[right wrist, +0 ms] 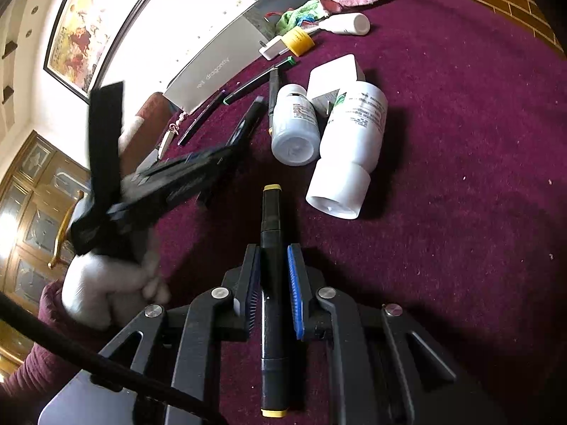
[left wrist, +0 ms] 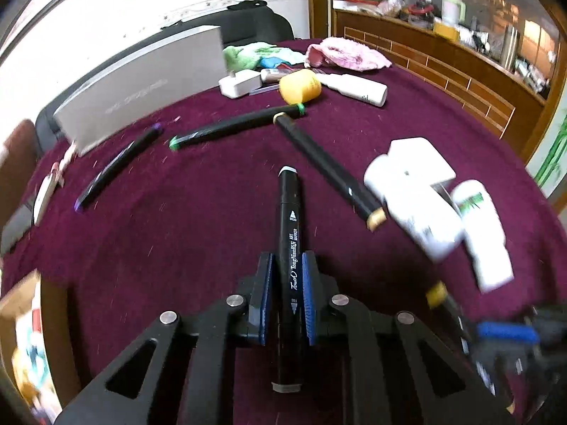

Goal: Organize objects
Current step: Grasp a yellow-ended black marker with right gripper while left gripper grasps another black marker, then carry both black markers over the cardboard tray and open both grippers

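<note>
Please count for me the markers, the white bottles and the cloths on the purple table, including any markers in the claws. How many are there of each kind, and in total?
Markers: 5
White bottles: 3
Cloths: 2
Total: 10

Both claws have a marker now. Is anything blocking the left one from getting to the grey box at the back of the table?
Partly. The green-capped marker and purple-capped marker lie on the cloth between the left claw and the grey box.

Wooden cabinet [left wrist: 443,60], framed painting [right wrist: 81,32]
</note>
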`<move>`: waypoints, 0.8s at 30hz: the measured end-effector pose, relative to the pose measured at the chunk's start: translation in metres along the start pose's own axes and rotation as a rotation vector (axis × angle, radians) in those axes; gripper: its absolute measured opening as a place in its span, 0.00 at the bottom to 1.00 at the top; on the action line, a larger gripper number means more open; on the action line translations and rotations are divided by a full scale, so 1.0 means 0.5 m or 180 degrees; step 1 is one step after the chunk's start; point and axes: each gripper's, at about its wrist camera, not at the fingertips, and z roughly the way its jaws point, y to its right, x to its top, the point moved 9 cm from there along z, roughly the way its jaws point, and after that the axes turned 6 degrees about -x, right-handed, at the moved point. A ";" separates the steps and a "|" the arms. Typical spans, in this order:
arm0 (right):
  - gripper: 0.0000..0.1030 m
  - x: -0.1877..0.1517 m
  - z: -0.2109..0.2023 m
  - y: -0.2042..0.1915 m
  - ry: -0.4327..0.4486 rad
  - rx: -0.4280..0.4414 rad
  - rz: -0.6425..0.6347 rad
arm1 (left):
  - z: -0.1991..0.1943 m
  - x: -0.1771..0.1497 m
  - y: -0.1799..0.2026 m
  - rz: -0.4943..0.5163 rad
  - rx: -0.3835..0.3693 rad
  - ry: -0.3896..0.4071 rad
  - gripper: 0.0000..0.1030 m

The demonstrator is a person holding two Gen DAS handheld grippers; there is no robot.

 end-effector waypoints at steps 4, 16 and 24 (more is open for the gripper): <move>0.12 -0.002 -0.001 -0.005 0.0026 -0.0124 -0.0089 | -0.083 -0.044 -0.029 -0.0345 -0.0247 0.0155 0.12; 0.13 -0.011 0.024 -0.055 0.0012 -0.1633 -0.0952 | -0.262 -0.159 -0.085 -0.0656 -0.0399 0.0594 0.12; 0.12 -0.031 0.011 -0.114 -0.0005 -0.1297 -0.0965 | -0.387 -0.227 -0.186 -0.0947 -0.0311 0.0939 0.13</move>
